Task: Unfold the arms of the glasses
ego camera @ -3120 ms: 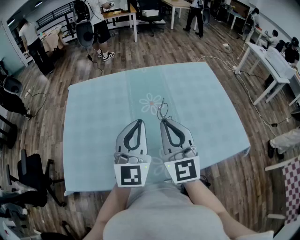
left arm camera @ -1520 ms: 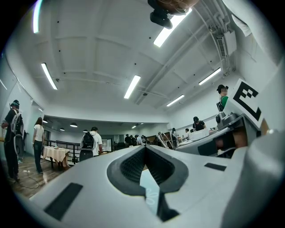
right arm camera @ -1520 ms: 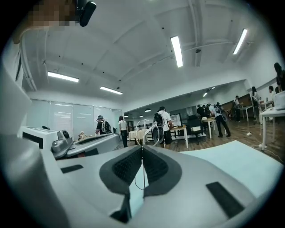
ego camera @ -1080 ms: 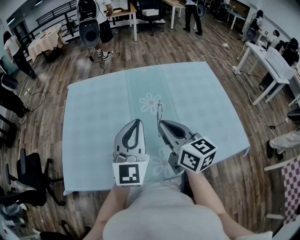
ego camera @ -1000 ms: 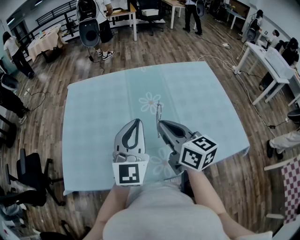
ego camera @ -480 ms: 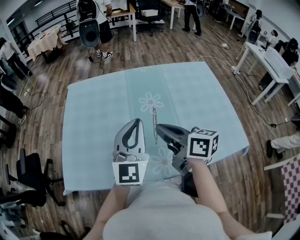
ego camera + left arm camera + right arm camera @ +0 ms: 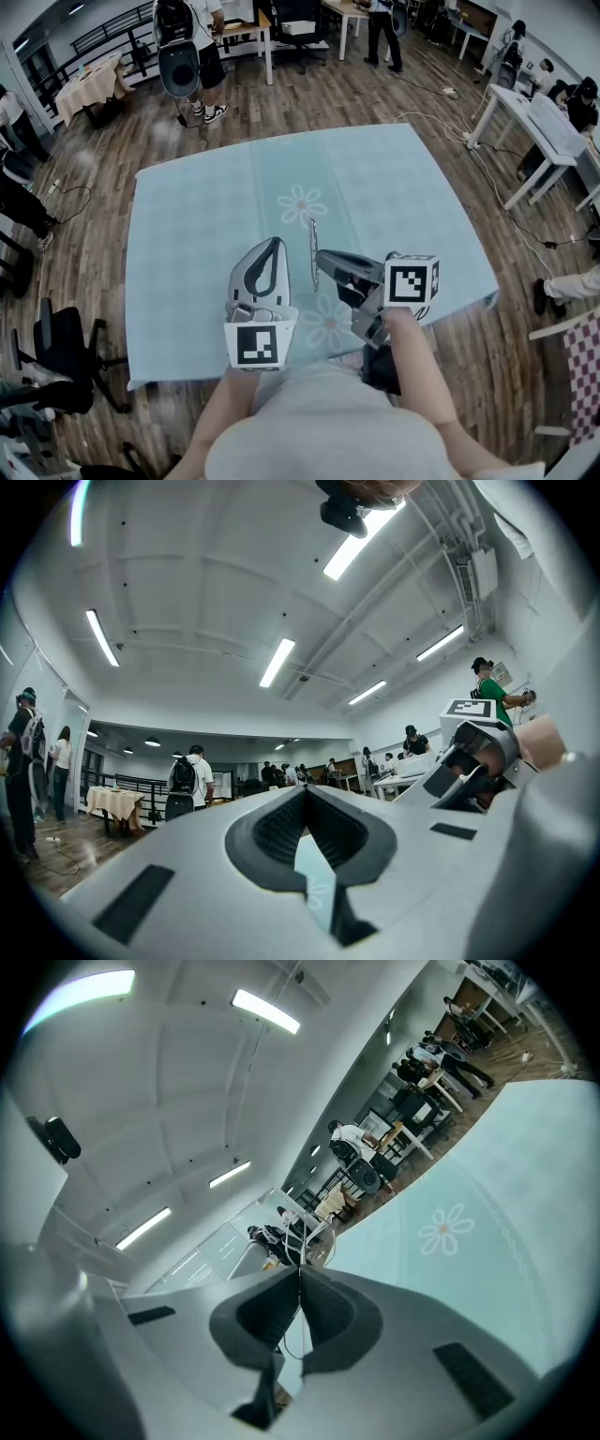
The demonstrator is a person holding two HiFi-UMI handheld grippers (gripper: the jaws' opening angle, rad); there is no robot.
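1. While both grippers hang over the pale blue tablecloth (image 7: 403, 192), the glasses (image 7: 312, 248) sit pinched at the very tips of the right gripper (image 7: 320, 255). From the head view the thin wire frame shows edge-on, with one part running beyond the fingertips and another part running back toward the person.
2. Right gripper, own view (image 7: 299, 1271): jaws closed on the wire. Part of the glasses (image 7: 304, 1234) stands out past the tips, and a fine loop of wire trails back into the hollow between the fingers (image 7: 253, 1321).
3. Right gripper, attitude: rolled onto its side, with its marker cube (image 7: 412, 279) well behind the tips.
4. Left gripper (image 7: 272, 244): jaws pressed together with nothing between them. Its own view (image 7: 305, 791) shows only a strip of cloth through the gap behind the meeting tips, framed by the dark fingers (image 7: 272, 832).
5. Glasses relative to the left fingertips: just beside them on their right, apart and not touching.
6. Flower print (image 7: 302, 203): on the cloth beyond both sets of tips, and visible in the right gripper view (image 7: 447, 1227) to the right of the held frame.
7. Contact between glasses and cloth: cannot be told from any view.
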